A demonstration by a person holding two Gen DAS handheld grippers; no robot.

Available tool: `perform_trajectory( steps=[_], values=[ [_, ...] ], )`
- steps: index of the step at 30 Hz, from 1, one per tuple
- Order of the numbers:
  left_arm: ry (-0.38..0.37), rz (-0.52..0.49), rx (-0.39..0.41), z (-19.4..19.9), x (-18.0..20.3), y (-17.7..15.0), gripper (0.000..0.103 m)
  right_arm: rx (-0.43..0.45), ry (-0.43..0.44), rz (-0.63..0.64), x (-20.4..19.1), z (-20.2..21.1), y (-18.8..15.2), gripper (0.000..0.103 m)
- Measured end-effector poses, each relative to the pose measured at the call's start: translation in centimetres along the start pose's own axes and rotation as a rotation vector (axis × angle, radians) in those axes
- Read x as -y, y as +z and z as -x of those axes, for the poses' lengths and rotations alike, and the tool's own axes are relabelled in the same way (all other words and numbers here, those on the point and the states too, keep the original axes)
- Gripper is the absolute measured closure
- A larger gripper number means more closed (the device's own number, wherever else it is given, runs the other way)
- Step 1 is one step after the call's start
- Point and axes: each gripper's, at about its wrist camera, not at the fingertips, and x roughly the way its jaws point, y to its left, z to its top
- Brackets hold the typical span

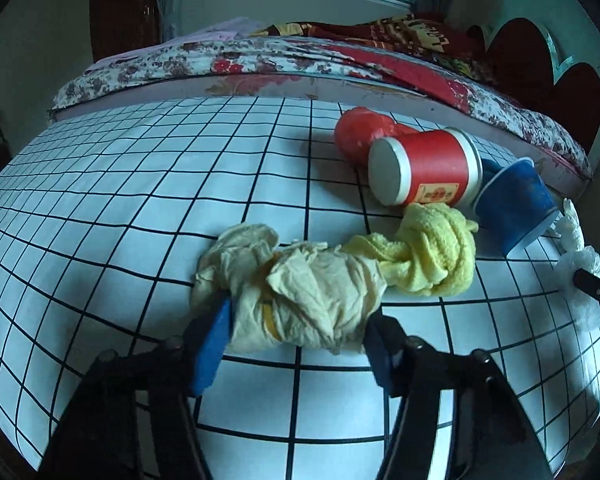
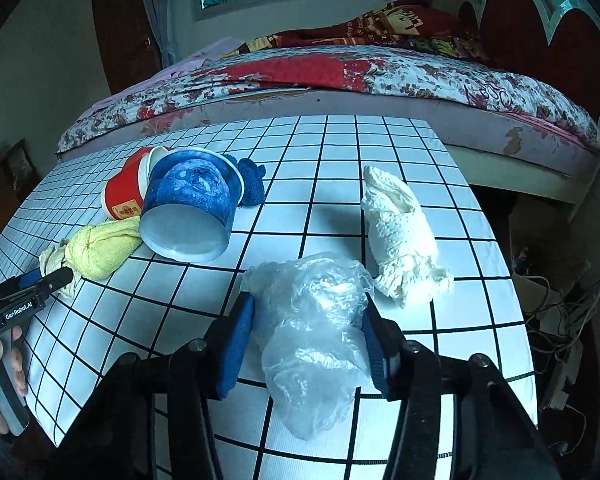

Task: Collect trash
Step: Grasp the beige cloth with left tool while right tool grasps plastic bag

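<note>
Left wrist view: crumpled beige paper on the checkered surface is being pinched by the left gripper; a clear plastic bag is being pinched by the right gripper. Lifting both is probably called for next.

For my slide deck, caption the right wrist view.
Right gripper closes around a crumpled clear plastic bag on the gridded table.

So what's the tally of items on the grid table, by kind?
Cups: 3, red cup, blue cup, orange-red cup
Cloths: 3, yellow cloth, dark blue cloth, white cloth
Crumpled paper: 1
Plastic bag: 1
Total: 8
</note>
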Motion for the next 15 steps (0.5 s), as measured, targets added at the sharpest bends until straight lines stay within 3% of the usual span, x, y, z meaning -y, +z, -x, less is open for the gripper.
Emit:
perform_trajectory(
  steps=[6,15],
  values=[
    [-0.011,-0.012,0.061,2.9,0.1,-1.5,0.053,0.022,0.075,0.003,-0.2,0.7,-0.5,0.059],
    [-0.041,-0.083,0.179,7.8,3.5,-3.6,0.053,0.155,0.066,0.066,-0.8,5.9,-2.3,0.06]
  ],
)
